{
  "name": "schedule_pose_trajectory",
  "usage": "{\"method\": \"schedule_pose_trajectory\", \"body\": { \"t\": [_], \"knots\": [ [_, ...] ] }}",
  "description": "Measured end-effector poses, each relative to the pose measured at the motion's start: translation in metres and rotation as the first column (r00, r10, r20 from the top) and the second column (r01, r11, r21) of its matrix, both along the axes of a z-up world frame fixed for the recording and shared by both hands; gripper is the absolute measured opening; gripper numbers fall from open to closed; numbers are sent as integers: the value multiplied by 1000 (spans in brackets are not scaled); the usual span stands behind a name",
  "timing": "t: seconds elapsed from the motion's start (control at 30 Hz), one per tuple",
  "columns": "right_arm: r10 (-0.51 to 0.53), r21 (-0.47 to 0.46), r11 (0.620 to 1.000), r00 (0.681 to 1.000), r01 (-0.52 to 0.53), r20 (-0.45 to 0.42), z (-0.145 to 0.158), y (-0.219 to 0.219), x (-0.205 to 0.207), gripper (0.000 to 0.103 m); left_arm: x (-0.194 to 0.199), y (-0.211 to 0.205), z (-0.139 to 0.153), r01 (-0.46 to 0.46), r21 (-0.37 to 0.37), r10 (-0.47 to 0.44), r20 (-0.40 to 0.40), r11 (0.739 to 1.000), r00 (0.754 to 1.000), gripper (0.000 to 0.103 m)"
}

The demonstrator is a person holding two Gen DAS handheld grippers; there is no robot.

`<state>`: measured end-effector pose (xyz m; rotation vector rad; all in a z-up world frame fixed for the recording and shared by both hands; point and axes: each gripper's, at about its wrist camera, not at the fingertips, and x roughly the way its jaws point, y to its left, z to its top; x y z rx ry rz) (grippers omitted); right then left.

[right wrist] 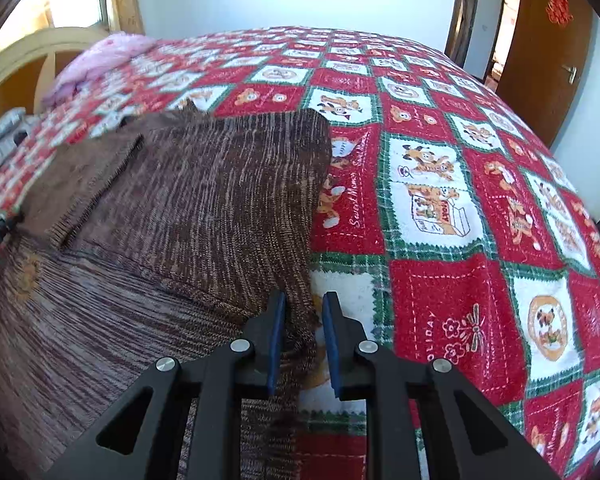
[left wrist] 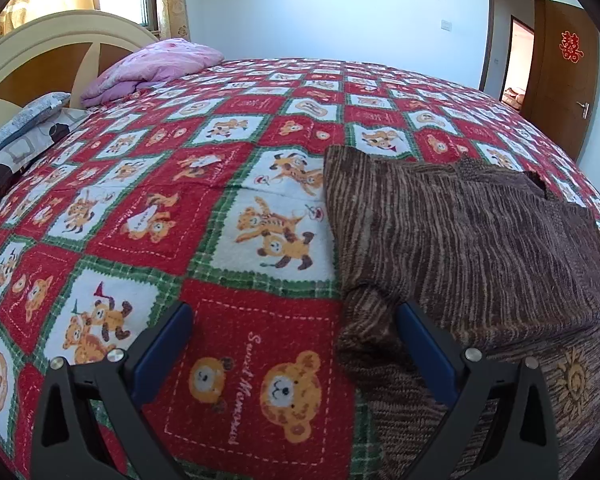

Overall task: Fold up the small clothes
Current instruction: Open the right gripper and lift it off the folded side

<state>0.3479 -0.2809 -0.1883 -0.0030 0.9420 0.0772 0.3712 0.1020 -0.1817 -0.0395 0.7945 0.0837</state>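
A brown striped knit garment [left wrist: 460, 240] lies partly folded on the red bear-print bedspread [left wrist: 160, 208]. It also shows in the right wrist view [right wrist: 204, 200]. My left gripper [left wrist: 296, 336] is wide open just above the bedspread at the garment's left edge, with its right finger [left wrist: 424, 344] against the knit. My right gripper [right wrist: 303, 316] is narrowly open at the garment's right edge, with a fold of the knit between its jaws. A sun motif [left wrist: 576, 380] shows on the lower layer.
A pink quilt [left wrist: 156, 68] and a grey patterned pillow [left wrist: 24, 136] lie by the cream headboard [left wrist: 60, 40] at the far left. A brown door [left wrist: 560, 80] stands open at the right. The bedspread [right wrist: 460, 200] extends right of the garment.
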Motion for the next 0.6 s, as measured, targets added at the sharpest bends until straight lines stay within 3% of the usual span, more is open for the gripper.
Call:
{"method": "schedule_pose_trajectory", "body": {
  "t": [0.07,0.2,0.27,0.3,0.5,0.6],
  "knots": [
    [-12,22,1000,1000,12,1,2,-2,-6,18,-3,2,0,-1,-12,1,-11,1000,1000,103],
    [-18,48,999,999,16,30,6,-3,-25,24,-18,14,6,9,-104,-12,-27,994,1000,103],
    [-14,45,999,999,12,45,8,-3,-35,34,-32,19,8,3,-138,-7,-33,990,999,103],
    [-12,46,999,999,10,50,9,-2,-39,41,-40,19,8,9,-140,-13,-29,990,999,103],
    [-30,61,998,997,25,71,15,0,-66,43,-71,4,13,49,-65,-50,-16,997,999,103],
    [-7,63,998,998,3,65,14,8,-80,50,-84,-4,11,71,-50,-72,-24,996,997,103]
  ]
}}
